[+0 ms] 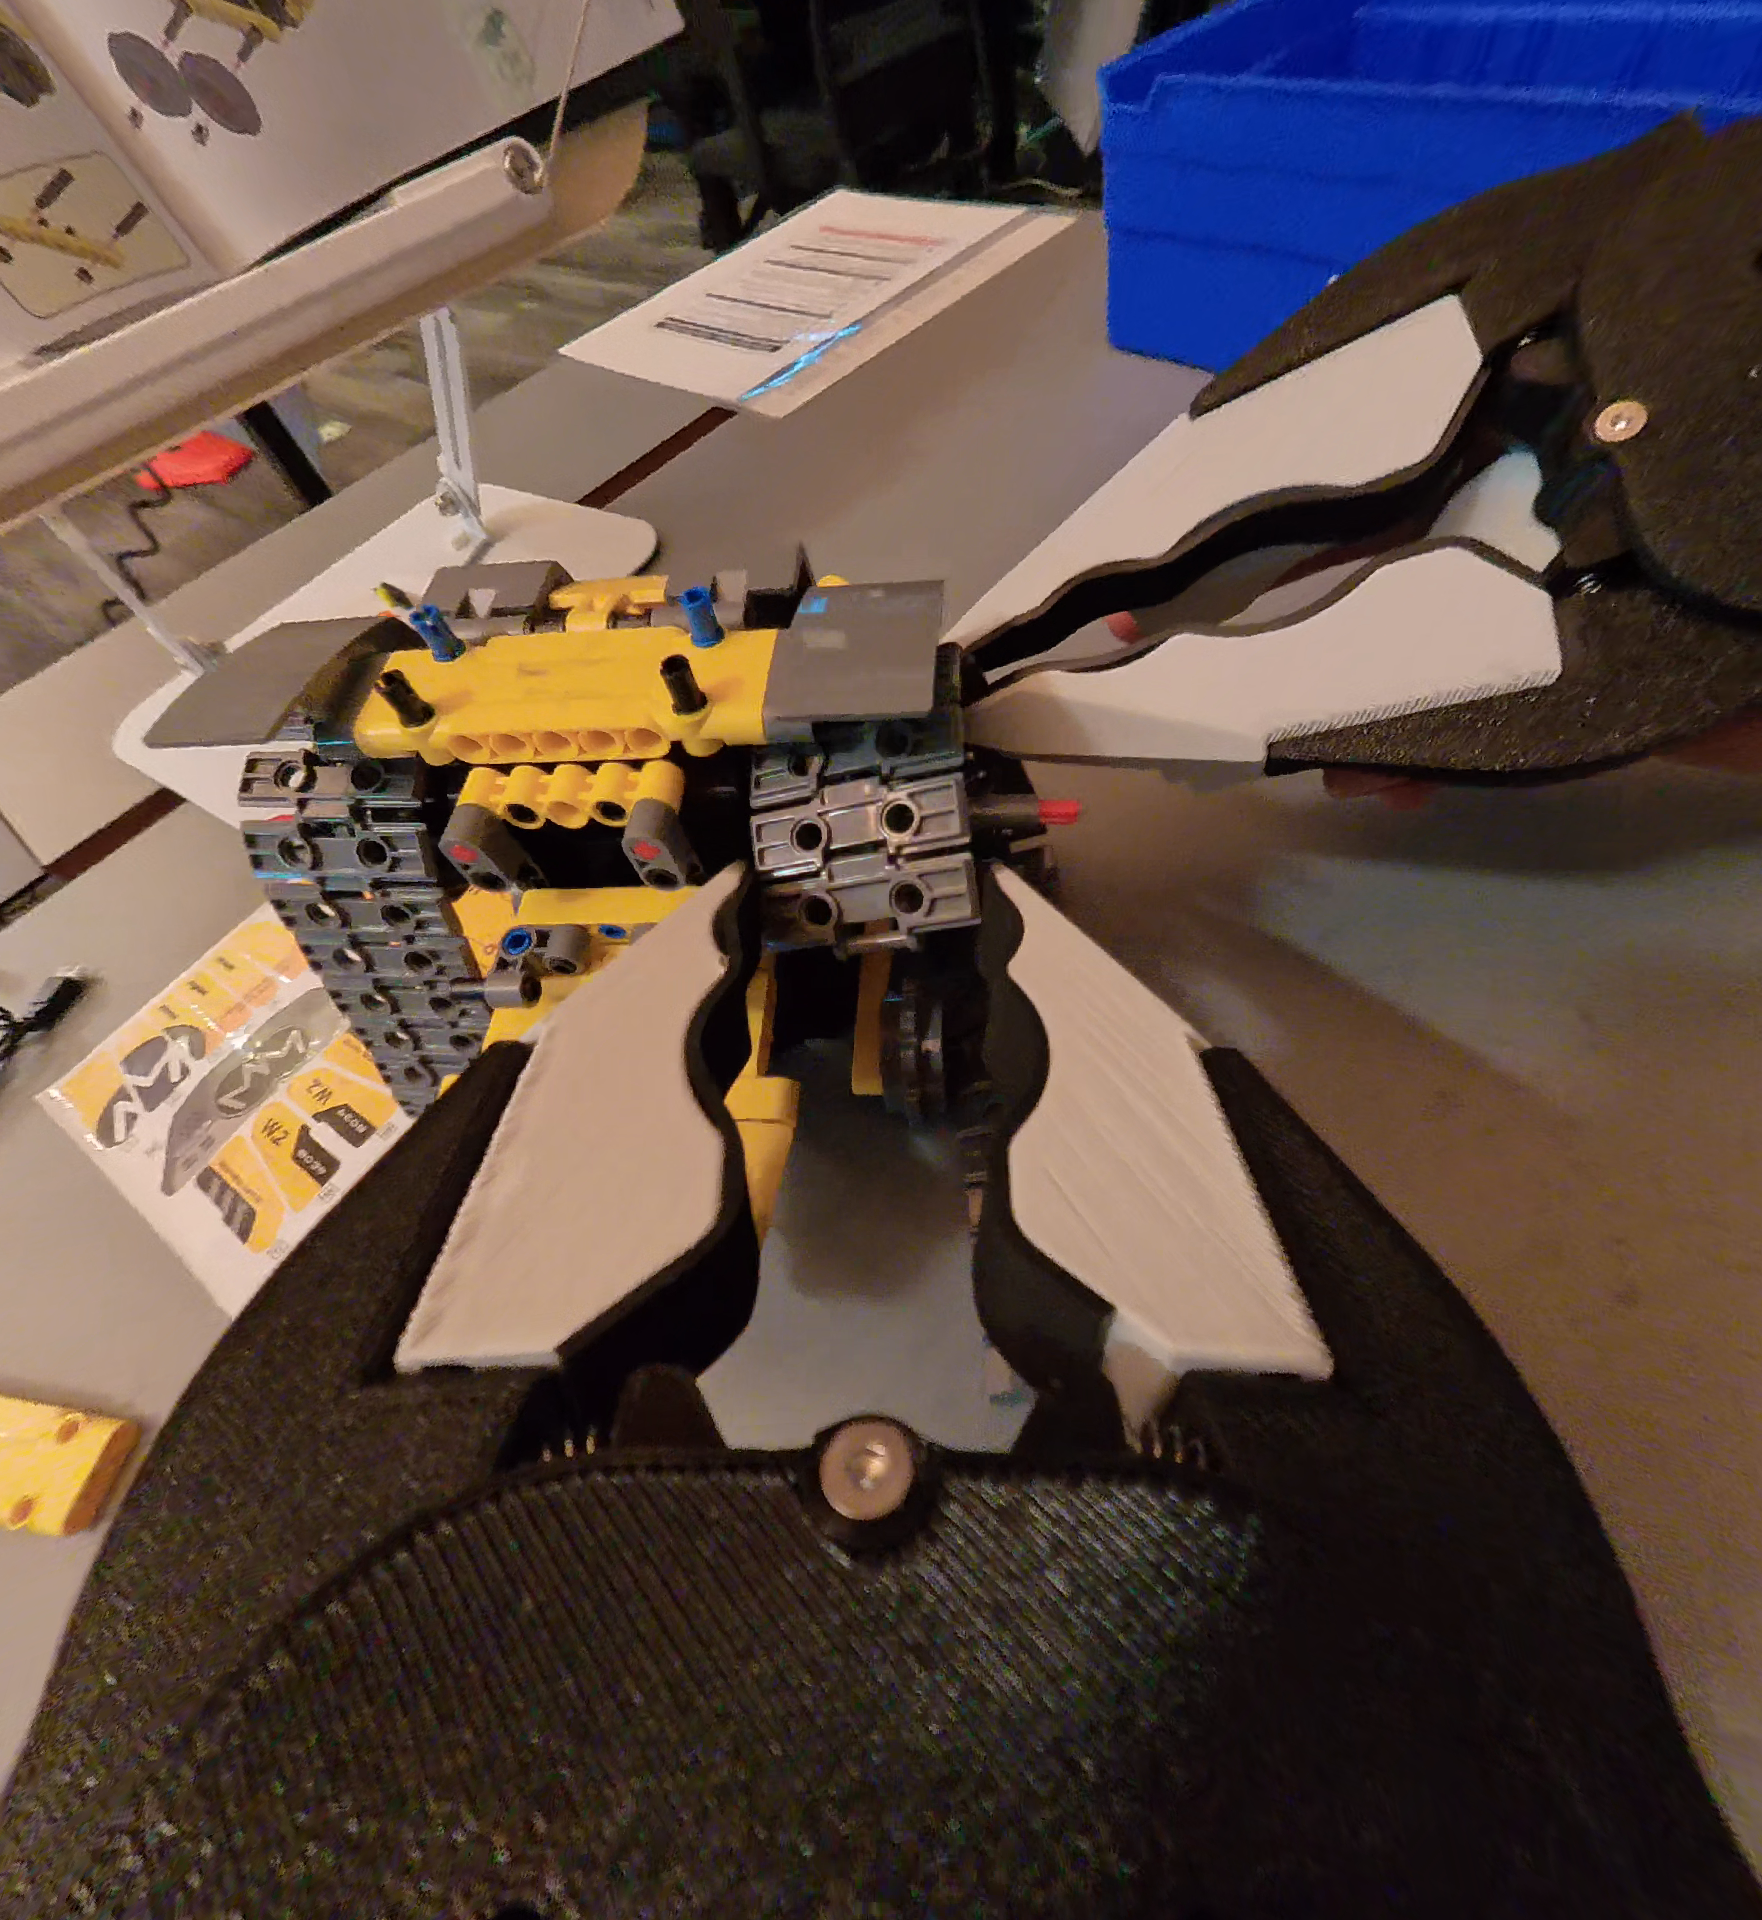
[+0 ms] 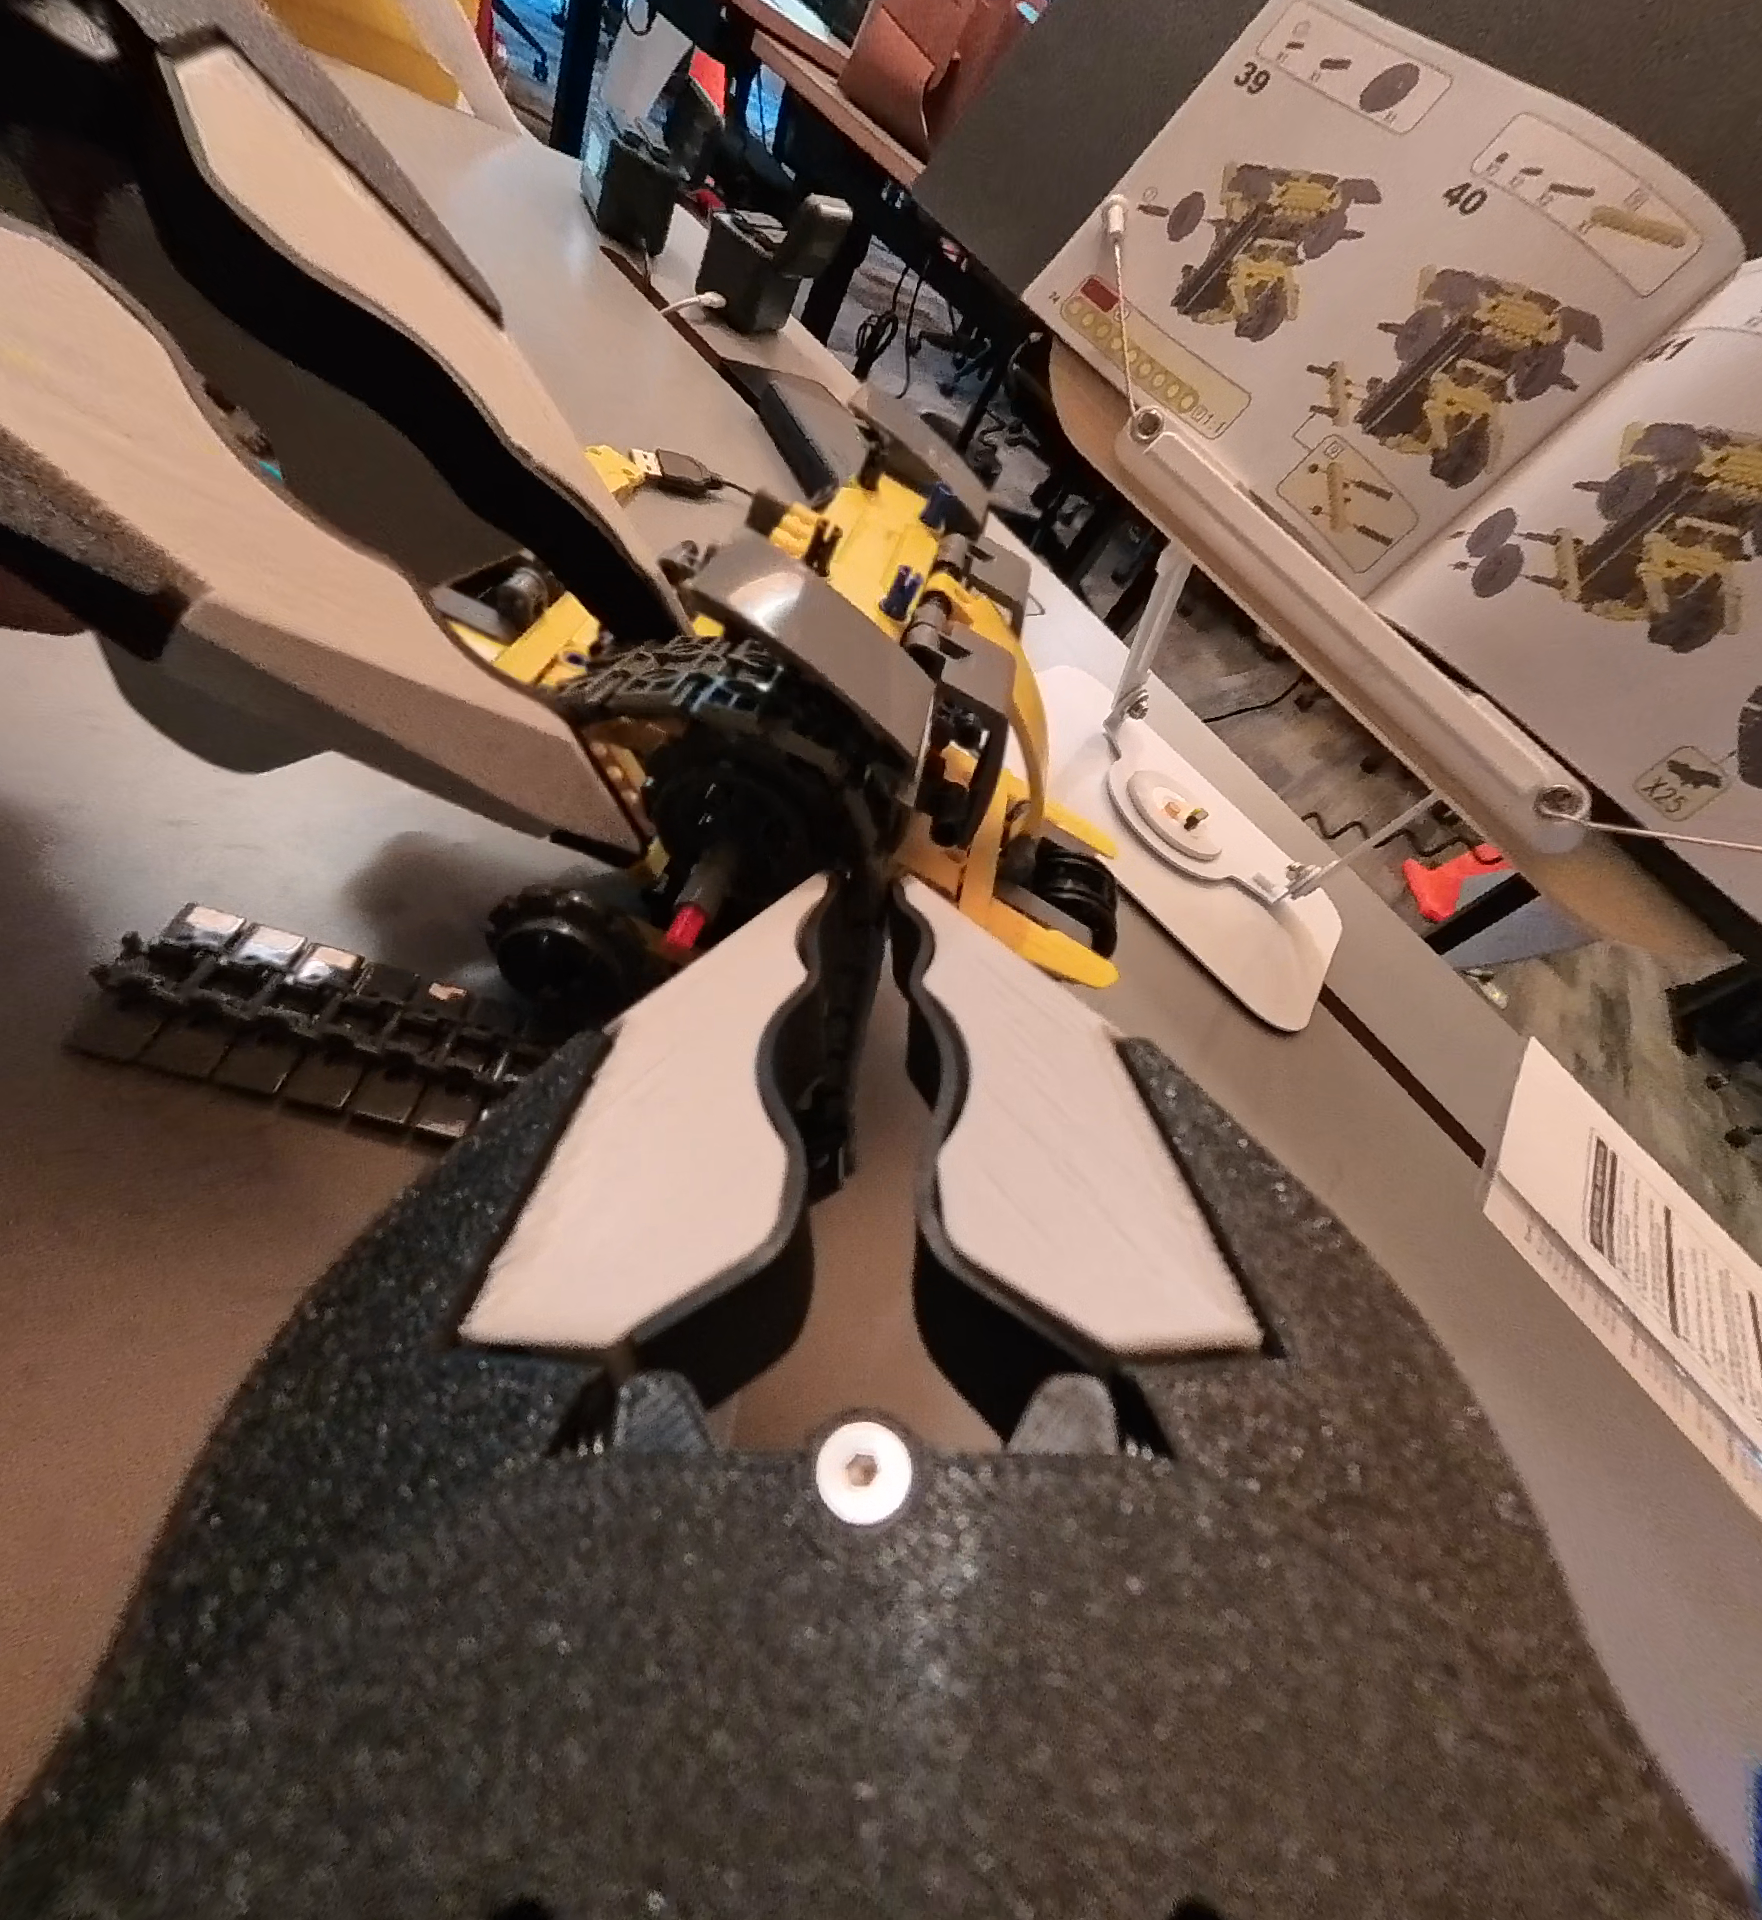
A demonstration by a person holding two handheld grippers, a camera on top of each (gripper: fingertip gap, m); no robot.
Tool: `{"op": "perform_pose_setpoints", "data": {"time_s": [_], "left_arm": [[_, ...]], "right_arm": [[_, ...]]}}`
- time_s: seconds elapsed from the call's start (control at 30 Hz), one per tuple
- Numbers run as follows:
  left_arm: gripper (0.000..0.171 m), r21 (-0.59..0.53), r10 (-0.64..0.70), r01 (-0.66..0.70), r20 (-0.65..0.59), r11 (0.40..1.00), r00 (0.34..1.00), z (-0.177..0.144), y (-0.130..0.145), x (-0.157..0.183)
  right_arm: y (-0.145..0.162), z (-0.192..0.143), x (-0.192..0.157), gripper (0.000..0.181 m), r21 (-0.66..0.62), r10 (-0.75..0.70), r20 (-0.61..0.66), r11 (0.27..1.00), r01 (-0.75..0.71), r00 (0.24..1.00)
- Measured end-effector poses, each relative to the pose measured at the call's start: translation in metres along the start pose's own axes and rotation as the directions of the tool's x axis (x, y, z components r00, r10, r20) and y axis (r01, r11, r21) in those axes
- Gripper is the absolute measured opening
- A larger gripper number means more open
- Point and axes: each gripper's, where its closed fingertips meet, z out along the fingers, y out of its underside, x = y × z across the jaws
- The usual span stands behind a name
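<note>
At frame centre on the grey table (image 1: 1376,987) sits a yellow tracked model (image 1: 586,748). Left gripper (image 1: 866,883) is half open, its fingers straddling the model's right track (image 1: 866,842). Right gripper (image 2: 861,883) is nearly closed, pinching a black track strip (image 2: 841,1029).

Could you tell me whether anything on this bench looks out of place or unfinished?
Yes: a loose strip of dark grey tread links lies flat on the grey tabletop, unattached beside the yellow and grey brick-built tracked vehicle, whose other treads are fitted.
</note>
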Motion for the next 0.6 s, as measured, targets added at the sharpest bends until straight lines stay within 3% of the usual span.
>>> {"op": "perform_pose_setpoints", "data": {"time_s": [0.2, 0.6], "left_arm": [[0.039, 0.02, 0.006, -0.006, 0.002, 1.0, 1.0, -0.002, -0.003, 0.001], [0.049, 0.067, -0.047, 0.047, 0.001, 0.997, 0.999, -0.02, -0.002, -0.005]], "right_arm": [[0.01, -0.002, -0.002, 0.022, -0.022, -0.065, -0.012, 0.998, 0.065, 0.998], [-0.008, -0.035, 0.026, 0.03, 0.141, 0.104, 0.017, 0.984, -0.106, 0.994]]}}
